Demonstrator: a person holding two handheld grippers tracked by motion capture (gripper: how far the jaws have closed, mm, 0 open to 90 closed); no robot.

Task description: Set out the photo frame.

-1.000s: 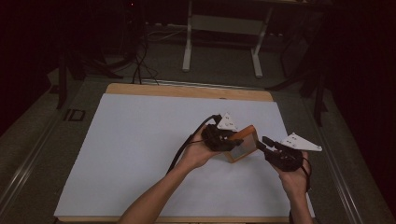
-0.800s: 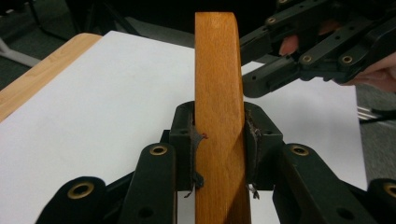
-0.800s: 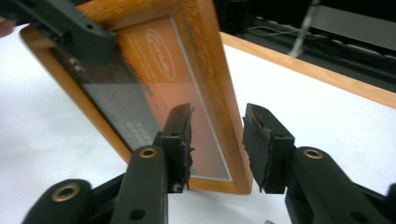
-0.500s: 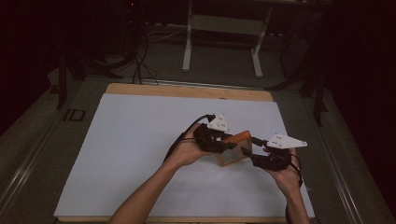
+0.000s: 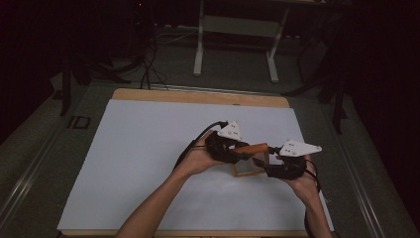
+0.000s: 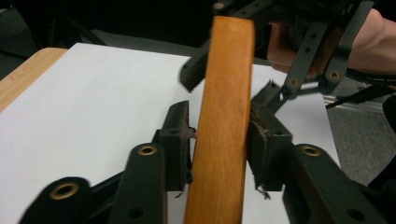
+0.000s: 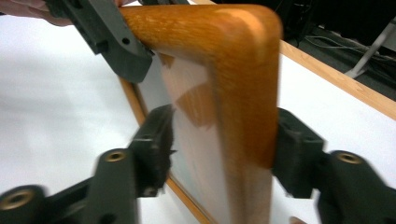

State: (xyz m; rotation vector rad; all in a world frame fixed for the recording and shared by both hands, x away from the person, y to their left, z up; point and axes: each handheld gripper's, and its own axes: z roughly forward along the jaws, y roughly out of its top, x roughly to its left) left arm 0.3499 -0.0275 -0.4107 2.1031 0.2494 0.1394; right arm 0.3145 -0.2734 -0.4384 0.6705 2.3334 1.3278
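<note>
Object: wooden picture frame (image 5: 250,159), orange-brown, with a clear pane, standing on edge on the desk (image 5: 133,163) right of frame centre in the high view.
Object position: between the two grippers, its lower edge on the white sheet (image 5: 148,144) that covers the desk.
Left gripper (image 5: 236,154): held in the left hand (image 5: 200,157), centre of the high view, pointing right toward the frame.
Left jaws: set around the frame's top bar; in the left gripper view (image 6: 219,140) the right pad lies against the wood and the left pad stands just clear. These jaws have just been opening, the bar between them.
Right gripper (image 5: 270,166): held in the right hand (image 5: 302,181), lower right of centre, pointing left.
Right jaws: set around the frame's corner (image 7: 224,144); right pad against the wood, left pad apart from the pane. They have just been closing slightly.
Grip: no firm clamp visible on either side.
</note>
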